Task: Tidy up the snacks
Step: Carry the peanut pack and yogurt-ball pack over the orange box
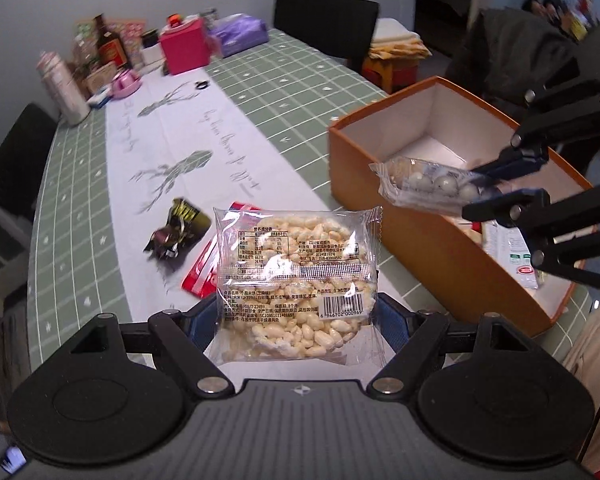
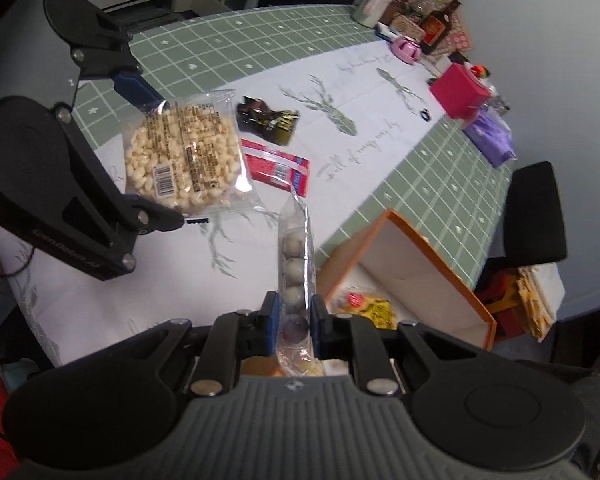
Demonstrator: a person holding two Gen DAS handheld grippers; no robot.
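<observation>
Left gripper (image 1: 296,312): fingers clamped on the side edges of the puffed rice cake packet (image 1: 294,280), blue pads pressing the wrapper from both sides; packet held clear above the surface (image 1: 80,184).
Right gripper (image 2: 294,316): fingers close together, pinching the near end of the ball snack packet (image 2: 294,264); packet juts out ahead of the fingers, off the surface.
Puffed rice cake packet: flat clear crinkly plastic, round cake of pale puffed grains, printed label and barcode facing the camera.
Ball snack packet: narrow clear sleeve, a row of pale round balls inside.
Box (image 1: 400,200): orange card outside, white inside, open top, on the right of the surface; some packets lie in its near end.
Remaining on surface: dark glossy wrapper (image 1: 176,228) and red flat packet (image 1: 204,268), side by side on the white runner left of the box.
Surface: green grid cloth with a white runner printed with deer.
</observation>
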